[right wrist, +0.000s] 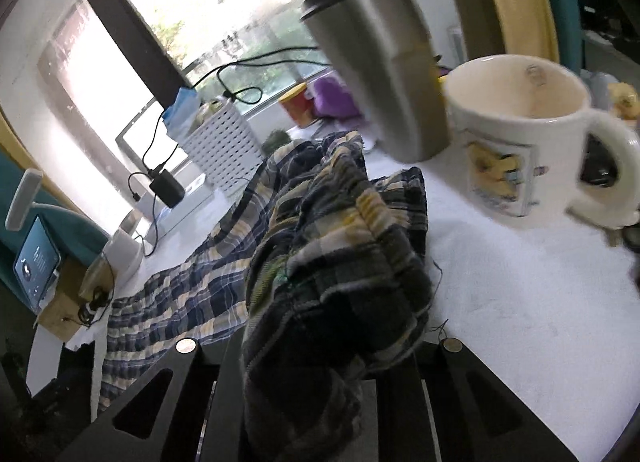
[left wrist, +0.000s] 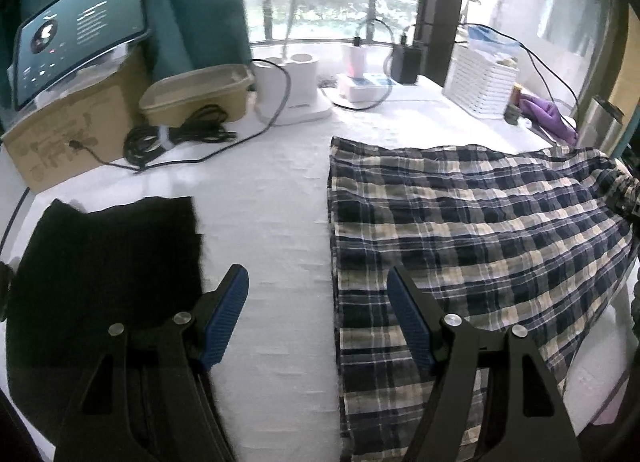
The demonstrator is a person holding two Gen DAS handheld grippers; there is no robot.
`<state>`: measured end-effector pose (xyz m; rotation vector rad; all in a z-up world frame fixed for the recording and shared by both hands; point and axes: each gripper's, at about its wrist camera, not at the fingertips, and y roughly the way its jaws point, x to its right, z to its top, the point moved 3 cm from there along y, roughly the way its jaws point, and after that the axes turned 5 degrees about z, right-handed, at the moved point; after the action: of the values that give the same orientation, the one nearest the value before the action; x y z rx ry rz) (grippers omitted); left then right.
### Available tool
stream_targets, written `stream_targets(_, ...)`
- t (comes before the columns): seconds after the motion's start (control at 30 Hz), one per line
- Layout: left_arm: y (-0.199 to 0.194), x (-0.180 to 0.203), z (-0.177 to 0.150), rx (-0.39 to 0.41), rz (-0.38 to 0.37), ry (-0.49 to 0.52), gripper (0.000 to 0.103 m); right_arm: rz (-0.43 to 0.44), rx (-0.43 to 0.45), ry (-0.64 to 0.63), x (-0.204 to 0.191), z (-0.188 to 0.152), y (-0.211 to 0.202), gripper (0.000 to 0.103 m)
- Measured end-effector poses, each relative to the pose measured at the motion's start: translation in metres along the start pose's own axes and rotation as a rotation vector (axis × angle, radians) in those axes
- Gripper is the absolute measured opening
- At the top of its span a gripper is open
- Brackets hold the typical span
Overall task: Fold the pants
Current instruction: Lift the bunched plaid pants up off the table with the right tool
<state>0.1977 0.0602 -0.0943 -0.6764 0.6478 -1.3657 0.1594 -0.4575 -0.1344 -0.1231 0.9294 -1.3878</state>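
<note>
The right gripper's fingertips (right wrist: 320, 346) are totally buried in bunched plaid pants (right wrist: 340, 262), so the pads can't be seen at all. The far corner of the pants is cut off at the right edge of the left wrist view, where something dark is only half visible. The steel tumbler (right wrist: 380, 74) and the white mug (right wrist: 532, 130) are smeared by motion blur, and the mug's print can't be read. The text on the tablet screen (left wrist: 76, 30) is too tiny to be made out. The black garment (left wrist: 104, 262) is partly hidden behind the left gripper's fingers (left wrist: 224, 318).
</note>
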Motion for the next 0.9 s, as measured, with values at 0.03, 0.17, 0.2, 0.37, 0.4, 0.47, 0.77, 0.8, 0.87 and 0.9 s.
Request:
stream_targets(0.03, 0.002, 0.004, 0.0, -0.003, -0.009, 0.005, 0.072, -0.006, 0.005, 0.001, 0.003, 0.0, -0.004, 0.014)
stream_targets(0.17, 0.009, 0.016, -0.001, -0.009, -0.074, 0.007, 0.072, -0.006, 0.009, 0.001, 0.007, 0.0, -0.011, 0.014)
stream_targets(0.2, 0.013, 0.016, -0.002, -0.021, -0.098, -0.01, 0.072, -0.001, 0.009, -0.001, 0.006, 0.0, -0.012, 0.014)
stream_targets(0.37, 0.024, 0.018, -0.007, -0.047, -0.14, -0.039, 0.072, 0.011, 0.02, -0.031, -0.008, 0.002, -0.015, 0.014)
stream_targets(0.4, 0.025, 0.018, -0.009, -0.056, -0.141, -0.03, 0.072, 0.012, 0.022, -0.038, -0.01, 0.003, -0.016, 0.014)
stream_targets(0.47, 0.026, 0.019, -0.013, -0.068, -0.138, -0.016, 0.072, 0.012, 0.027, -0.057, -0.017, 0.005, -0.018, 0.014)
stream_targets(0.77, 0.022, 0.001, -0.016, -0.036, -0.129, -0.031, 0.072, -0.008, 0.033, -0.117, -0.05, 0.006, -0.023, 0.014)
stream_targets(0.8, 0.021, -0.001, -0.015, -0.037, -0.135, -0.036, 0.072, -0.01, 0.034, -0.123, -0.054, 0.006, -0.024, 0.014)
stream_targets(0.87, 0.018, -0.004, -0.012, -0.035, -0.154, -0.05, 0.072, -0.013, 0.034, -0.14, -0.064, 0.005, -0.024, 0.014)
stream_targets(0.9, 0.016, -0.005, -0.011, -0.025, -0.162, -0.054, 0.072, -0.014, 0.033, -0.147, -0.069, 0.005, -0.023, 0.014)
